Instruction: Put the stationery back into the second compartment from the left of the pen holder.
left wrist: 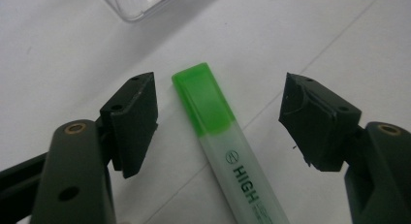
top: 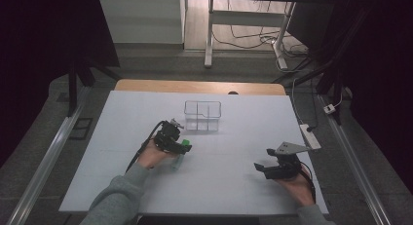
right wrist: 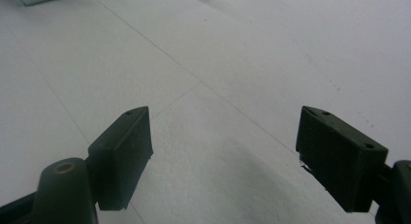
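Highlighter point(left wrist: 220, 136), green cap: lies flat on white surface point(top: 234, 186), between the wide-open jaws of the left gripper point(left wrist: 220, 120), neither pad touching it; clear tray point(top: 202, 116) at its 1 o'clock, near. Right gripper point(top: 265, 159): at 4 o'clock on surface, jaws wide open, holding nothing.

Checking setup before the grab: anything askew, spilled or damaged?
Nothing spilled. The right-hand pad of the left claw looks chipped and ragged along its edge. The highlighter lies flat between the open pads, untouched, capped. The clear tray sits upright.
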{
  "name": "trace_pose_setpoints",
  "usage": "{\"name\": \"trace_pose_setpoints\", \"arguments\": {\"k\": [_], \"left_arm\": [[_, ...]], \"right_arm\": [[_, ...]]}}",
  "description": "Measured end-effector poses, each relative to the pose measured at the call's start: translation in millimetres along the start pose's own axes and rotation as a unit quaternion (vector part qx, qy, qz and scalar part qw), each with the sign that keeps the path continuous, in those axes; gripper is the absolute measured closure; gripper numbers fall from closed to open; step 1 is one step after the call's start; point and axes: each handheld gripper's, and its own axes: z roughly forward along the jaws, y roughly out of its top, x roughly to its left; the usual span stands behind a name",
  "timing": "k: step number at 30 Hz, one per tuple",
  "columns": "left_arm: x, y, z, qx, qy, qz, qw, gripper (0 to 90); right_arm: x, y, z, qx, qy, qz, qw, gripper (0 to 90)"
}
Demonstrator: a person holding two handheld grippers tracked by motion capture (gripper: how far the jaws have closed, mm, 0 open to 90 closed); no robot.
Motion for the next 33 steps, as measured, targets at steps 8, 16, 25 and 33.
{"name": "trace_pose_setpoints", "arguments": {"k": [8,16,25,33], "left_arm": [[1.3,2.9,15.0,0.014,0.013,-0.018,0.9997,32.8],[-8.0,3.6,23.1,0.030,0.046,-0.010,0.9984,39.8],[-9.8,2.4,22.5,0.022,0.064,-0.024,0.9974,52.8],[-9.5,2.0,21.7,0.018,0.069,-0.033,0.9969,61.6]], "right_arm": [[0.1,-0.1,0.1,0.002,0.000,-0.003,1.0000,20.2],[0.4,-0.2,0.3,0.003,-0.004,-0.004,1.0000,20.2],[0.7,-0.2,1.6,0.008,-0.010,-0.005,0.9999,20.5],[0.0,0.5,-0.5,0.000,-0.025,0.000,0.9997,21.5]]}}
